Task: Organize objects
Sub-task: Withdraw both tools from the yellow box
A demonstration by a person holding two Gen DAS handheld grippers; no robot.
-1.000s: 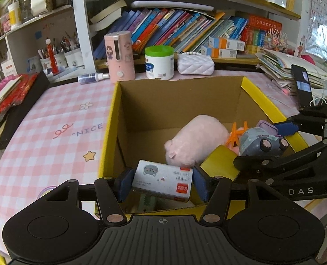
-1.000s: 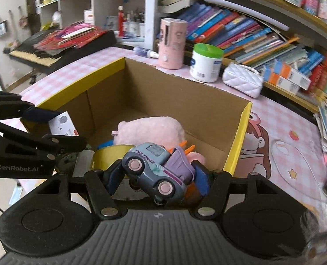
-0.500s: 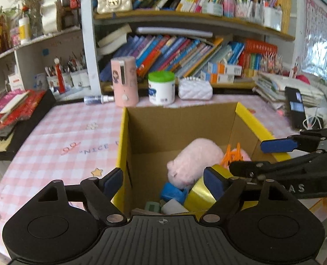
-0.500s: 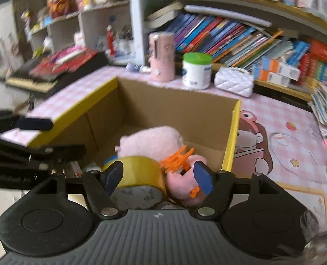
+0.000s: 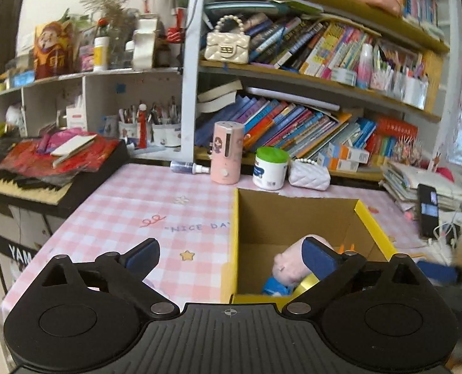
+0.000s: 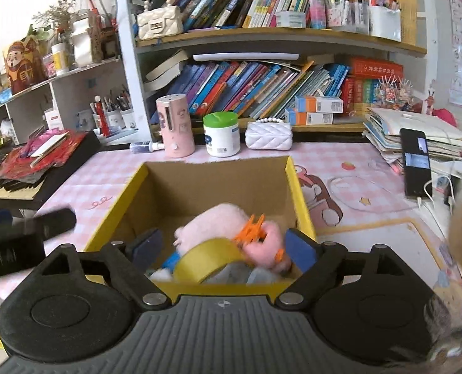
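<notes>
A cardboard box (image 5: 296,215) (image 6: 212,180) with yellow rims stands on the pink checked tablecloth. Inside lie a pink plush toy (image 6: 215,224) (image 5: 288,265), a yellow tape roll (image 6: 209,258) (image 5: 305,282), an orange clip (image 6: 252,229) and a blue item (image 5: 274,286). My left gripper (image 5: 231,255) hovers above the box's near left corner, its jaws opening wide with nothing between them. My right gripper (image 6: 221,246) is above the box's near rim, jaws also opening, pressing on nothing. The left gripper's arm (image 6: 25,227) shows blurred at the left of the right wrist view.
Behind the box stand a pink cylinder (image 5: 226,152), a green-lidded white jar (image 5: 269,168) and a white quilted purse (image 5: 308,176). A keyboard with red papers (image 5: 44,162) is at the left, a phone (image 6: 414,162) on stacked papers at the right. Bookshelves fill the back.
Both grippers let go of what they held, the small white box and the toy truck, over the box. Both then opened wider and pulled back and up from it.
</notes>
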